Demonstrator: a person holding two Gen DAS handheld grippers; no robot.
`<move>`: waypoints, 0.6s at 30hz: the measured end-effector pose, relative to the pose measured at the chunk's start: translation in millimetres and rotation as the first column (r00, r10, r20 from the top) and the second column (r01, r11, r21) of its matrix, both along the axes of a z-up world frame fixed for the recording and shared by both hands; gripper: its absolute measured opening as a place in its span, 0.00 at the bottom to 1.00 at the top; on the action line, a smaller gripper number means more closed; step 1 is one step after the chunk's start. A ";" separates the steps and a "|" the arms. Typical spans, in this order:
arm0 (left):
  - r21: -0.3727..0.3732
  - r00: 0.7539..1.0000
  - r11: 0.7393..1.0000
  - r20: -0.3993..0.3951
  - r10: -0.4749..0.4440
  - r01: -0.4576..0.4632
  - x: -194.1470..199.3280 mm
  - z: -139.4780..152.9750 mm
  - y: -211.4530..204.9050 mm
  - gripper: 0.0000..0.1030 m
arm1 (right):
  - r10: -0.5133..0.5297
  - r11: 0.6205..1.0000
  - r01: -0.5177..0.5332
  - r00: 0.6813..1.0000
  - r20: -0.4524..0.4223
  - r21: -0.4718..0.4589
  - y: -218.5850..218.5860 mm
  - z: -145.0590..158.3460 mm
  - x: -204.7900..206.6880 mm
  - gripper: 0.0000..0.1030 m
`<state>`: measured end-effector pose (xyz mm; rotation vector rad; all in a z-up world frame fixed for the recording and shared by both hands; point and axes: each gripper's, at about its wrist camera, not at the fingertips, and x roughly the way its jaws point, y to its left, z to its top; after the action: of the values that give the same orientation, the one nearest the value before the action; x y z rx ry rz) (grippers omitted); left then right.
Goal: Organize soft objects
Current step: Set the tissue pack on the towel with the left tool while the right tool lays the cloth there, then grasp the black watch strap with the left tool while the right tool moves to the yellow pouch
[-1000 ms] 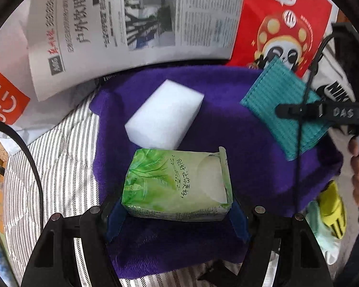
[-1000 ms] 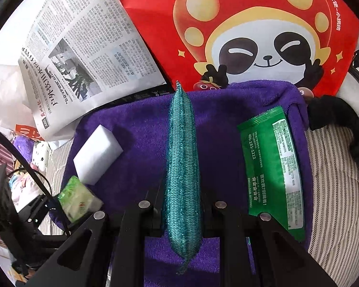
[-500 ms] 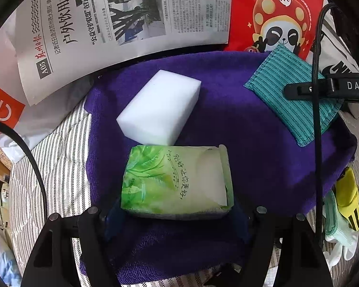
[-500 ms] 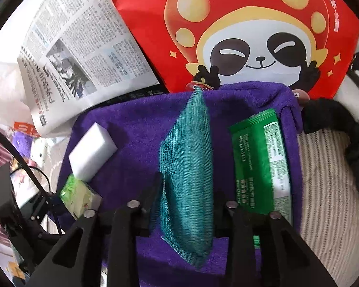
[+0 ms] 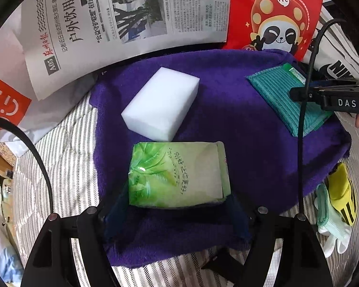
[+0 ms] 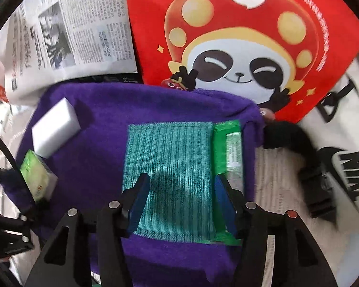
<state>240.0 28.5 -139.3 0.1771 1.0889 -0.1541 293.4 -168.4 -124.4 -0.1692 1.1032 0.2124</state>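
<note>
A purple towel (image 5: 239, 124) (image 6: 103, 124) lies spread on a striped bed. On it lie a white sponge block (image 5: 161, 106) (image 6: 55, 129), a light green tissue pack (image 5: 177, 174) (image 6: 37, 175), a teal knitted cloth (image 5: 282, 100) (image 6: 172, 165) and a green flat packet (image 6: 229, 148) partly under the cloth. My left gripper (image 5: 177, 205) has its jaws at both sides of the tissue pack, which rests on the towel. My right gripper (image 6: 182, 191) is open above the teal cloth, which lies flat.
A newspaper (image 5: 122, 19) and a red panda bag (image 5: 277, 21) (image 6: 246, 40) lie behind the towel. A white Nike bag (image 6: 347, 157) with a black strap is at the right. Yellow and pale green gloves (image 5: 337, 201) lie on the striped bedding (image 5: 59, 167).
My right gripper opened and let go of the teal cloth, which dropped flat onto the towel over part of the green packet. The left gripper stayed around the tissue pack.
</note>
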 end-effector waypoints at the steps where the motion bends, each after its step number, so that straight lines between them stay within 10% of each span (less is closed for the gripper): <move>1: 0.013 1.000 1.000 0.004 0.004 -0.004 -1.7 1.8 0.2 0.80 | 0.003 1.000 -0.003 1.000 0.006 -0.024 0.8 1.4 -1.8 0.55; 18: -0.062 0.999 0.998 0.034 0.036 -0.033 -56.7 38.8 30.3 0.80 | -0.043 0.997 0.037 0.995 0.089 0.067 -24.0 54.3 -87.9 0.55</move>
<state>183.3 58.8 -100.5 0.1053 1.0506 -0.1530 205.5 -192.4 -70.1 -0.0969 1.0071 0.2025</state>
